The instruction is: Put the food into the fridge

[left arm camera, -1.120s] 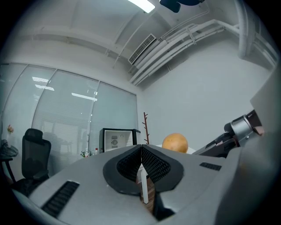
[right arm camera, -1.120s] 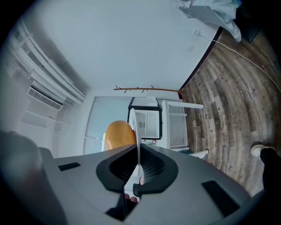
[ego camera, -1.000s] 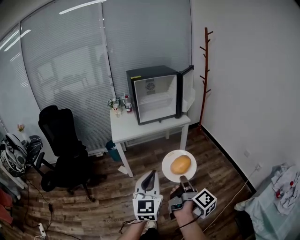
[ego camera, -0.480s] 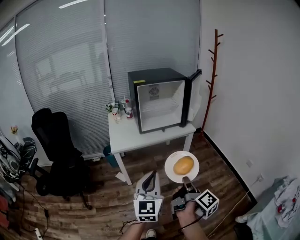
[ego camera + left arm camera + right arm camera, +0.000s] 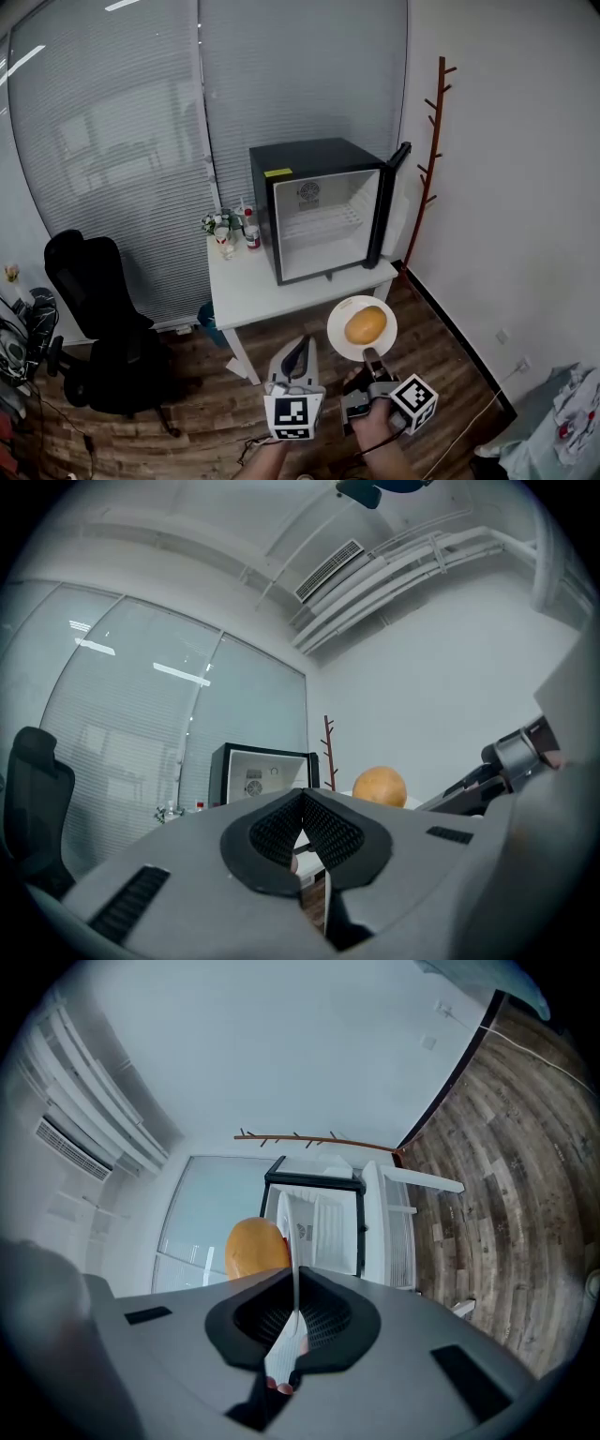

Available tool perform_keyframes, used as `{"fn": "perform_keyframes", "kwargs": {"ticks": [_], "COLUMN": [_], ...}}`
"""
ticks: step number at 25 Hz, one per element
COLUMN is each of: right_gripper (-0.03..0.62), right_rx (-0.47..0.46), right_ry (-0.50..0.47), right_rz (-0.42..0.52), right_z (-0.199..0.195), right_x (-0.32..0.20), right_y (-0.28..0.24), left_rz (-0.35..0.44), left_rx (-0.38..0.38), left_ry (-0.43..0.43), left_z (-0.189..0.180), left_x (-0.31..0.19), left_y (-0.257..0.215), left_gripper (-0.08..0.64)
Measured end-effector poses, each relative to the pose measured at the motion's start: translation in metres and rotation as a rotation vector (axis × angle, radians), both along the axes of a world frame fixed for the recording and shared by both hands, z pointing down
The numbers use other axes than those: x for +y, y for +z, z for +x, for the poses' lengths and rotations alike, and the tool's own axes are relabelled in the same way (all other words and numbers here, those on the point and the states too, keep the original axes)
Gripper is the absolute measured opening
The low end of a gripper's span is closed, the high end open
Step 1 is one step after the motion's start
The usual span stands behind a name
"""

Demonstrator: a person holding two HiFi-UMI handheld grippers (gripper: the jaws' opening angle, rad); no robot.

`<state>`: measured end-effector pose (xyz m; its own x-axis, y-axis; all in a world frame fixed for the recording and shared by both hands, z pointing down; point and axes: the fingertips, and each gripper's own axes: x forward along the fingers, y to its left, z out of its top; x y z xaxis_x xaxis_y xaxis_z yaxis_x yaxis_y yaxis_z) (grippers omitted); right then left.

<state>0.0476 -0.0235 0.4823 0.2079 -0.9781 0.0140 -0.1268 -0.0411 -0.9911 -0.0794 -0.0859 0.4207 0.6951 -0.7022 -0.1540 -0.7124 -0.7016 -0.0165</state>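
My left gripper (image 5: 301,347) is light grey, pointed like a beak. My right gripper (image 5: 368,357), lower middle of the frame, is black and silver. Each carries a white cube (image 5: 292,417) with black square marks. Up close, both have grey shells (image 5: 487,883), black criss-cross pads (image 5: 328,832) and dark slots (image 5: 131,902).

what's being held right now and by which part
The right gripper is shut on the near rim of the white plate, which carries a round golden food item. The left gripper is shut and holds nothing.
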Motion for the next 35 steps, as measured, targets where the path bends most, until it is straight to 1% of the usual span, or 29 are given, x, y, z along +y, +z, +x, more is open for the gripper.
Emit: {"fn": "perform_keyframes", "kwargs": {"ticks": [7, 13, 19, 22, 28, 32, 35], "right_gripper": [0.032, 0.032, 0.032, 0.032, 0.032, 0.032, 0.032], "right_rx": [0.008, 0.009, 0.001, -0.001, -0.016, -0.025, -0.038], "right_ry": [-0.017, -0.072, -0.119, -0.137, -0.168, -0.202, -0.231], "right_rz": [-0.011, -0.017, -0.046, -0.039, -0.027, -0.022, -0.023], "right_z": [0.017, 0.046, 0.111, 0.148, 0.218, 0.249, 0.26], "right_x": [-0.043, -0.081, -0.116, -0.13, -0.151, -0.167, -0.179], "right_y": [0.006, 0.013, 0.012, 0.003, 0.0, 0.001, 0.003], "left_rz": [-0.019, -0.014, -0.032, -0.041, -0.012, -0.011, 0.001], "left_rx": [0.005, 0.024, 0.014, 0.012, -0.001, -0.014, -0.029], "left_ry": [-0.013, -0.063, -0.119, -0.148, -0.187, -0.228, -0.243], "left_z": [0.02, 0.051, 0.108, 0.142, 0.209, 0.237, 0.25], "left_x": [-0.041, -0.077, -0.113, -0.127, -0.14, -0.151, -0.157], "left_y": [0.01, 0.014, 0.01, 0.007, 0.0, -0.001, -0.002], "left_gripper": [0.025, 0.026, 0.025, 0.025, 0.025, 0.026, 0.025]}}
